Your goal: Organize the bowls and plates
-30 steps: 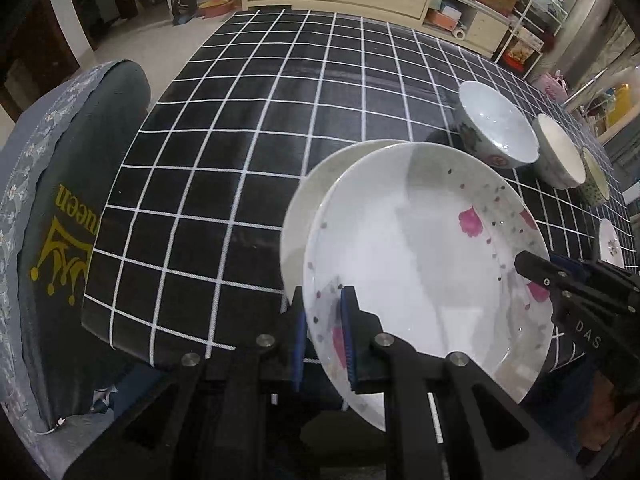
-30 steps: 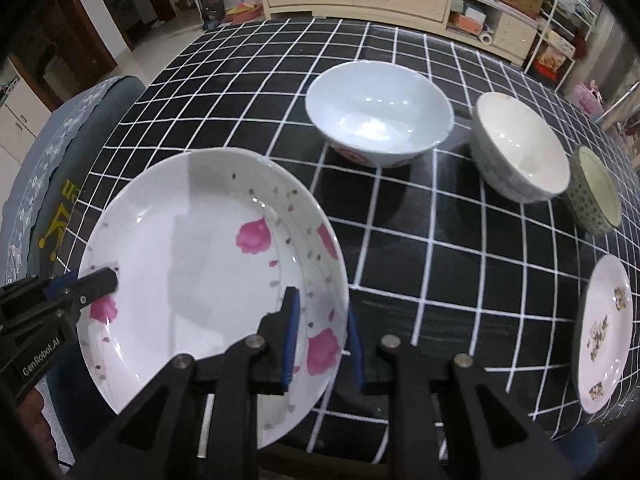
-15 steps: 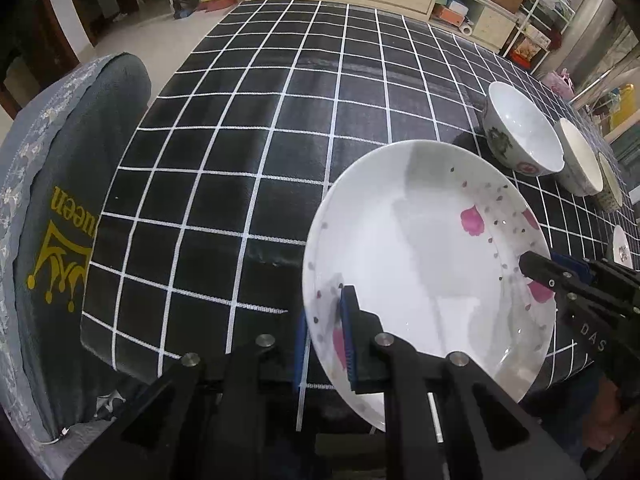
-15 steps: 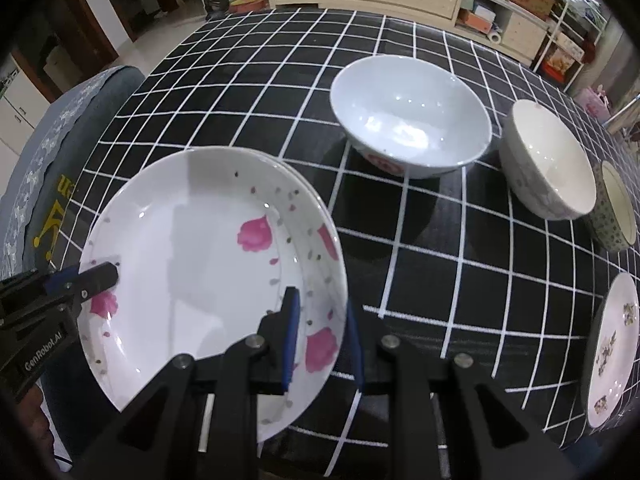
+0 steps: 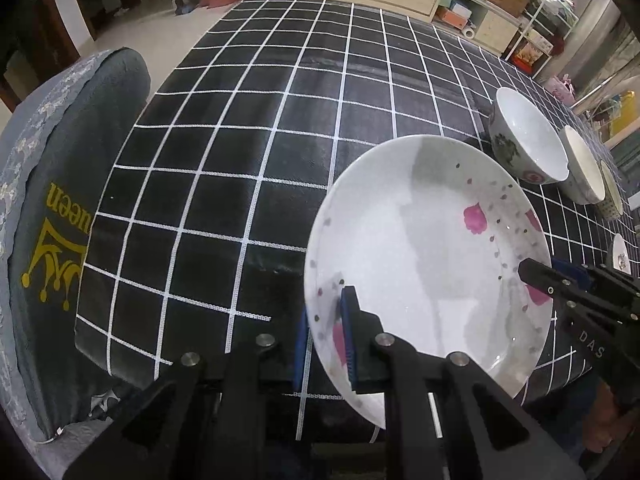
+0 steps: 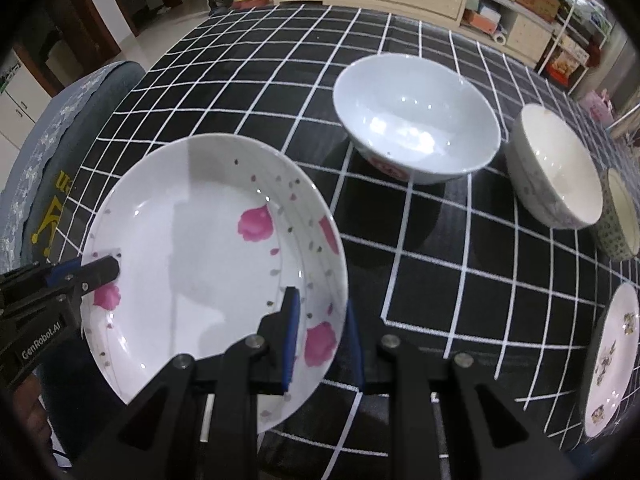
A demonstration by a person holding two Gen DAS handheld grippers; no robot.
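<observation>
A white plate with pink flowers hangs near the front edge of the black checked table. My left gripper is shut on its left rim, one pad above and one below. My right gripper is shut on its right rim in the same way. Each wrist view shows the other gripper's fingers at the plate's far side: the right gripper's fingers and the left gripper's fingers. I cannot tell whether the plate rests on anything.
Right of the plate stand a large white bowl, a cream bowl and a small patterned bowl. A small decorated plate lies at the front right. A grey-covered chair stands left of the table.
A plain white plate showed under the flowered plate's left side a second ago; the flowered plate now covers it. The bowls have slid right in the left wrist view. Both grips are unchanged.
</observation>
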